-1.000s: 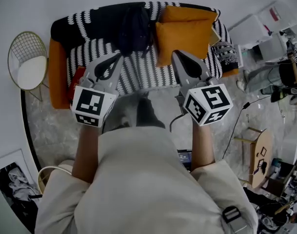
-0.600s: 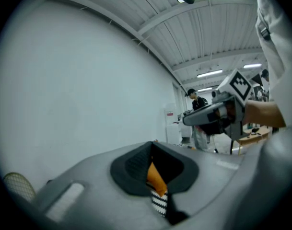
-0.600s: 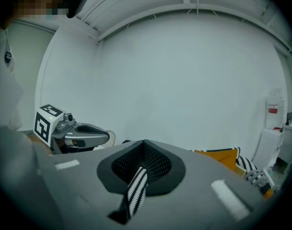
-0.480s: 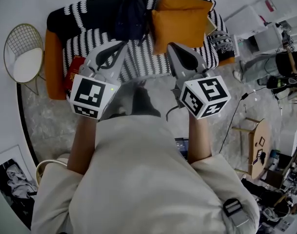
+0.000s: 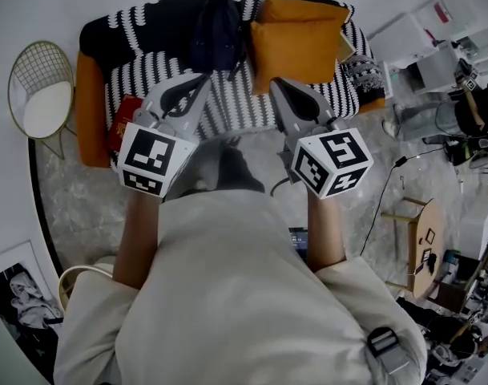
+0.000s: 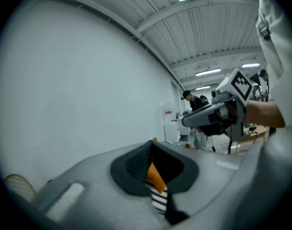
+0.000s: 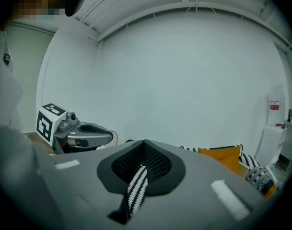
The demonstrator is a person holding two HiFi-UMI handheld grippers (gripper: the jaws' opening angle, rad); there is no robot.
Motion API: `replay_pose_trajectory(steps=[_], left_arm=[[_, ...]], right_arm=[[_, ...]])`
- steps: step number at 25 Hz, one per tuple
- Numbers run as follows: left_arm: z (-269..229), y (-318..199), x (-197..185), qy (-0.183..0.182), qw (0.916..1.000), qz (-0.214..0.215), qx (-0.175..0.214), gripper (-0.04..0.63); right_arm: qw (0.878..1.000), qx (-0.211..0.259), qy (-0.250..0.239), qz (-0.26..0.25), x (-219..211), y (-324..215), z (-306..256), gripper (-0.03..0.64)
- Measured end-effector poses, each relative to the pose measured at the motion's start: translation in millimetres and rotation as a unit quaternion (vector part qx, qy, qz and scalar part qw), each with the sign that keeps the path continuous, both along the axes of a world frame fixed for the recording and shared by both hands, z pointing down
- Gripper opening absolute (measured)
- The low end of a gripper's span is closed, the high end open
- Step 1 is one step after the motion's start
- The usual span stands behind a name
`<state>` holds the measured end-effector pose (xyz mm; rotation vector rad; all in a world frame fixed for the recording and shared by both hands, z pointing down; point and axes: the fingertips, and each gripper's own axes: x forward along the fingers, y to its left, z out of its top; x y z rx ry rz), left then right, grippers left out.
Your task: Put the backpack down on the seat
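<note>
- Since the frame a second ago, the backpack [image 5: 217, 34] has kept its place on the sofa [image 5: 147, 83]. The right gripper [image 5: 274, 83] has drifted a little toward the left gripper [image 5: 200, 79], and the whole sofa sits slightly higher in the head view.
- We see the backpack as a dark, slumped shape on the striped black-and-white sofa, up against the backrest, with neither gripper touching it.
- Two orange cushions [image 5: 300, 42] lie just beside it on the right, and we cannot tell whether they touch it.
- The left gripper's jaws are pressed together with nothing between them. Its own view shows only a sliver of orange and of stripes past the closed tips.
- The right gripper's jaws are likewise together and empty, with a strip of the striped cover showing beyond them.
- Both grippers are held side by side in front of the sofa's front edge, tips pointing at the seat and well short of the backpack.
- A red thing [image 5: 123, 127] lies at the left end of the seat.
- A gold wire chair [image 5: 39, 95] stands on the marbled floor [image 5: 75, 207] to the left of the sofa.
</note>
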<state>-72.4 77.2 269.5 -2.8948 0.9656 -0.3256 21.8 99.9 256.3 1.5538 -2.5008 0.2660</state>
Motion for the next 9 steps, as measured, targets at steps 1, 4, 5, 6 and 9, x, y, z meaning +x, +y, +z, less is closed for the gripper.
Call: replay_pose_trajectory(steps=[1, 4, 5, 6, 9], left_arm=[[2, 0, 0, -0.001, 1.0000, 0.001, -0.002, 0.005], [6, -3, 1, -0.002, 0.9999, -0.005, -0.010, 0.005], [6, -5, 1, -0.001, 0.9999, -0.011, -0.013, 0.005], [7, -7, 0, 0.001, 0.9997, -0.017, -0.017, 0.005], [9, -11, -1, 0.009, 0.9988, -0.039, -0.029, 0.005]], right_arm=[[1.000, -0.001, 0.000, -0.001, 0, 0, 1, 0.005], [1.000, -0.002, 0.003, -0.004, 2, -1, 1, 0.005], [1.000, -0.002, 0.004, -0.004, 3, -2, 0, 0.005], [1.000, -0.003, 0.004, -0.004, 5, -3, 1, 0.005], [1.000, -0.008, 0.002, -0.003, 9, -4, 3, 0.005]])
